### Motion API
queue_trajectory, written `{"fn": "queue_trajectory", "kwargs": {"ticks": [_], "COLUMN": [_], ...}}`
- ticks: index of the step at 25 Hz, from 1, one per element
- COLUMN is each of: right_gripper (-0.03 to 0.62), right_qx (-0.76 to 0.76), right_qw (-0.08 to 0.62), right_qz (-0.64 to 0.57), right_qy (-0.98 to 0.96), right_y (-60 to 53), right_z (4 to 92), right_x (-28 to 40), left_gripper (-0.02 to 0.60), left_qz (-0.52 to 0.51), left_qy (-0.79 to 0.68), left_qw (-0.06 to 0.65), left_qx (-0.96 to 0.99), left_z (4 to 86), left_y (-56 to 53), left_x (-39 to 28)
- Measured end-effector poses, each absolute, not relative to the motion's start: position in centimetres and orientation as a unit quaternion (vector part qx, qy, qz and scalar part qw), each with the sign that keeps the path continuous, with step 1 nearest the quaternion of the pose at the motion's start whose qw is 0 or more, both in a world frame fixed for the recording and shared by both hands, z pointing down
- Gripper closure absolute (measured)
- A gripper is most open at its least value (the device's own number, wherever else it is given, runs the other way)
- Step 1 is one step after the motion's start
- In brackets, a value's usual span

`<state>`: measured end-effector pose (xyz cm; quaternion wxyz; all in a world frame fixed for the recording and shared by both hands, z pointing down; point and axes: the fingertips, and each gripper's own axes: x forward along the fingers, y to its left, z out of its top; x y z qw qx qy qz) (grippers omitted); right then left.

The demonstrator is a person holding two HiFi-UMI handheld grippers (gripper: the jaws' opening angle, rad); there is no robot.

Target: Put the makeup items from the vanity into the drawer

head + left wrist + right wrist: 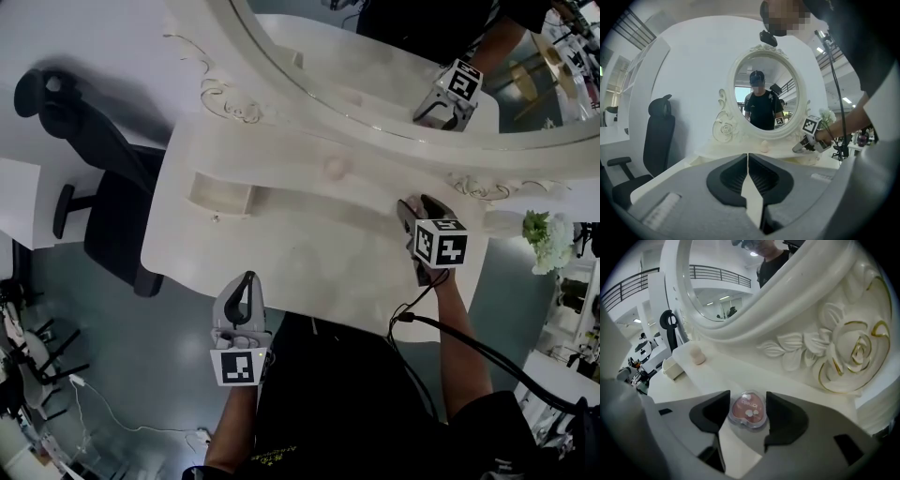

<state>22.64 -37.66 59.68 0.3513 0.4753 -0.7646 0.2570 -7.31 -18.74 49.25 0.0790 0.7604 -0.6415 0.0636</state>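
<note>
The white desk [309, 230] lies under both claws, and its oval mirror [394, 66] rises just beyond the right claw [419, 208], with the carved rose of the frame close ahead and to that claw's right. A black office chair [103, 206] stands well off to the left of the left claw [247, 281], beside the desk's end. The small open drawer [220, 192] sits straight ahead of the left claw and far to the left of the right one.

The left claw hangs at the near edge of the desk, clenched, its jaws meeting with nothing between them. The right claw is low over the desk top by the mirror's base. White flowers [548, 239] stand off to its right, past the desk's end. A pale pink egg-shaped sponge [696, 354] stands upright ahead and to its left, between the claw and the drawer. The heart-shaped compact [748, 409], clear-lidded with pink inside, lies flat on the desk between the right claw's jaws, whose pads touch it on both sides, grasping it.
</note>
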Motion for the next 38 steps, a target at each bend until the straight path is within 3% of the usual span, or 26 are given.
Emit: {"fn": "queue_trajectory", "kwargs": {"ticks": [12,21,32,38], "right_gripper": [0.373,0.375,0.375,0.375], "right_qx": [0.453,0.338,0.166,0.149], "right_qw": [0.309,0.268,0.339,0.387], "right_qz": [0.216,0.141,0.097,0.193], "right_qy": [-0.808,-0.891,-0.921,-0.889], "right_y": [-36.1,-35.7,-32.8,-30.5], "right_z": [54.1,47.5,52.2,54.7], "right_x": [17.4,2.2,-16.7,-21.1], "left_gripper": [0.558,0.558,0.558,0.558], "left_qz": [0.071,0.058,0.054,0.050], "left_qy": [-0.656,-0.696,-0.760,-0.784], "left_qw": [0.082,0.095,0.114,0.129], "left_qx": [0.747,0.709,0.638,0.605], "left_z": [49.0,49.8,51.0,51.9], "left_y": [-17.6,-13.7,-7.3,-4.4], "left_x": [-9.5,-12.8,-18.2,-20.0]}}
